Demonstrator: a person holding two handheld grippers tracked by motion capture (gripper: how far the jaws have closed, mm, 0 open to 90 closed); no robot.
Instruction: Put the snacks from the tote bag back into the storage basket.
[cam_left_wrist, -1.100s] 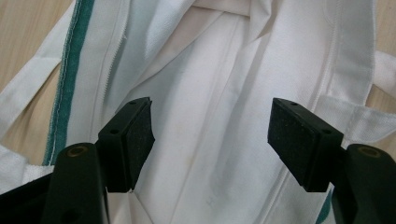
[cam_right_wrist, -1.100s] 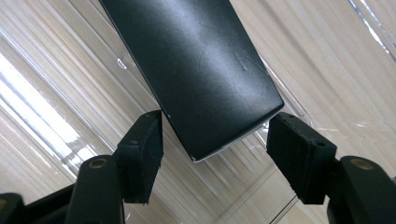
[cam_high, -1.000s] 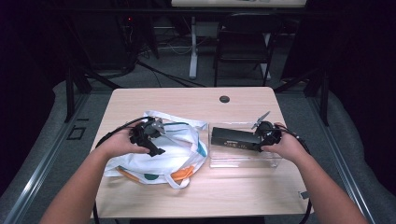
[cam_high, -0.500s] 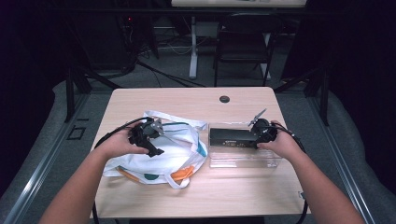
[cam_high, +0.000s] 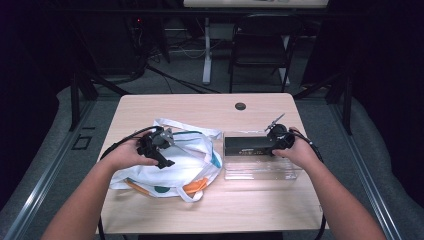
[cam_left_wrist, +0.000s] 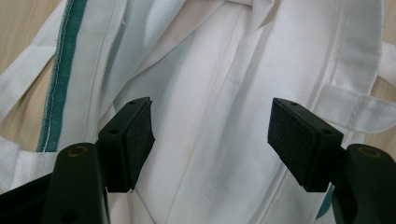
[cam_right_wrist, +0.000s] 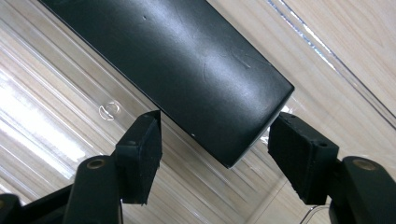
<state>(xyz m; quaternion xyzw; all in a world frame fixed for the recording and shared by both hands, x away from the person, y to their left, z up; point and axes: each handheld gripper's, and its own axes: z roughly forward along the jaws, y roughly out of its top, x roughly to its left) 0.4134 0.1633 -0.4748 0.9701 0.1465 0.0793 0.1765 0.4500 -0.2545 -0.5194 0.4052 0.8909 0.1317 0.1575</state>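
Work in hand: I was taking the black box (cam_right_wrist: 187, 70) out of the clear tray (cam_high: 260, 172) on the table (cam_high: 200, 107), likely bound for the white tote bag (cam_high: 175, 165).
Right gripper (cam_right_wrist: 215, 154): I had its jaws spread either side of the box's end, pads not pressing, so nothing gripped yet.
Left gripper (cam_left_wrist: 210, 135): jaws released, hovering over the bag's cloth, holding none of it.
Box: lay in the tray, just right of the bag.
Left to do: clamp, lift, bag it.
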